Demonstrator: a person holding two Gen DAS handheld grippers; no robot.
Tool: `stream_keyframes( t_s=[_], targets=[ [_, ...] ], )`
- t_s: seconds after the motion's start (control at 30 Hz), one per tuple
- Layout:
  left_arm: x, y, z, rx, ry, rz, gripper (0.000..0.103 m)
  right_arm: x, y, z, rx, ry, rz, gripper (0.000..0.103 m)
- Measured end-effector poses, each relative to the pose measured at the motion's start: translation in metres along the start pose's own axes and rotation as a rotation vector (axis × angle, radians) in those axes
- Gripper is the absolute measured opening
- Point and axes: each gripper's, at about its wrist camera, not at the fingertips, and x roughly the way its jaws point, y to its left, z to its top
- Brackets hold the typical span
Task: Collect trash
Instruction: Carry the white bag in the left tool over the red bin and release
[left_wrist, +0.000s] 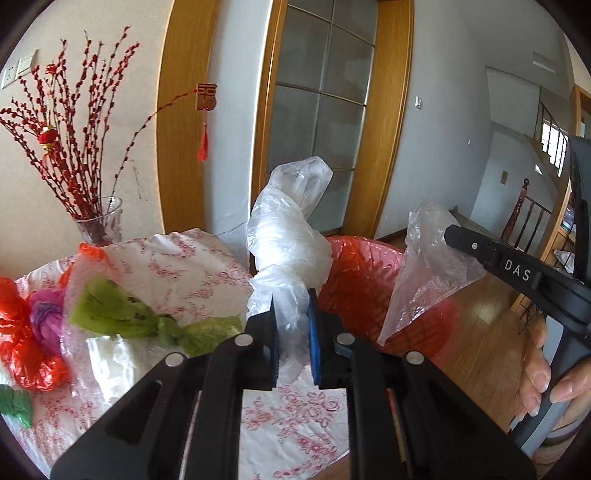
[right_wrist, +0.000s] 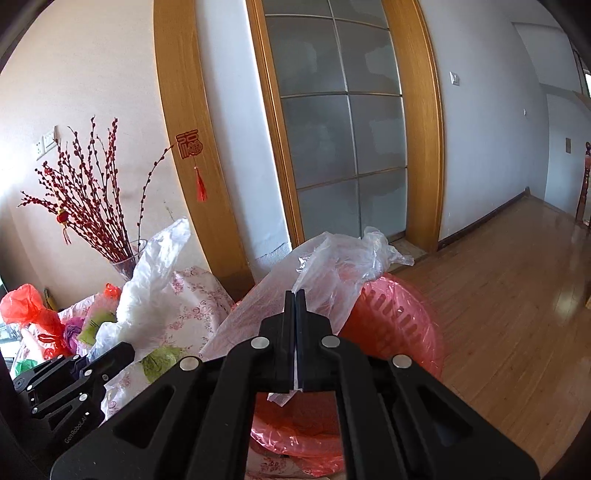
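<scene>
My left gripper (left_wrist: 291, 325) is shut on a crumpled white plastic bag (left_wrist: 288, 236) and holds it up above the table edge; the bag also shows in the right wrist view (right_wrist: 147, 295). My right gripper (right_wrist: 295, 306) is shut on a clear plastic bag (right_wrist: 332, 266), held over a red basket lined with a red bag (right_wrist: 399, 325). In the left wrist view the right gripper (left_wrist: 452, 232) pinches that clear bag (left_wrist: 424, 273) above the basket (left_wrist: 354, 280). More trash lies on the table: green wrappers (left_wrist: 122, 314), a red bag (left_wrist: 26, 343) and a purple bag (left_wrist: 46, 314).
The table has a floral cloth (left_wrist: 184, 269). A glass vase of red branches (left_wrist: 99, 221) stands at its back by the wall. A wooden-framed glass door (left_wrist: 317, 110) is behind. Wood floor (right_wrist: 517, 295) spreads to the right. The left gripper body (right_wrist: 66, 387) shows at lower left.
</scene>
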Motion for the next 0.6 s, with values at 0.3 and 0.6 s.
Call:
stream_keyframes(
  t_s=[0.3,0.6],
  targets=[
    [0.045,-0.030,0.003,0.025,0.047,-0.060,0.014,0.013,-0.028,-0.006,0.042,0.037,0.002,0.001],
    [0.078,-0.040,0.004,0.034,0.080,-0.086,0.016,0.026,-0.043,-0.013,0.069,0.066,0.015,0.001]
  ],
)
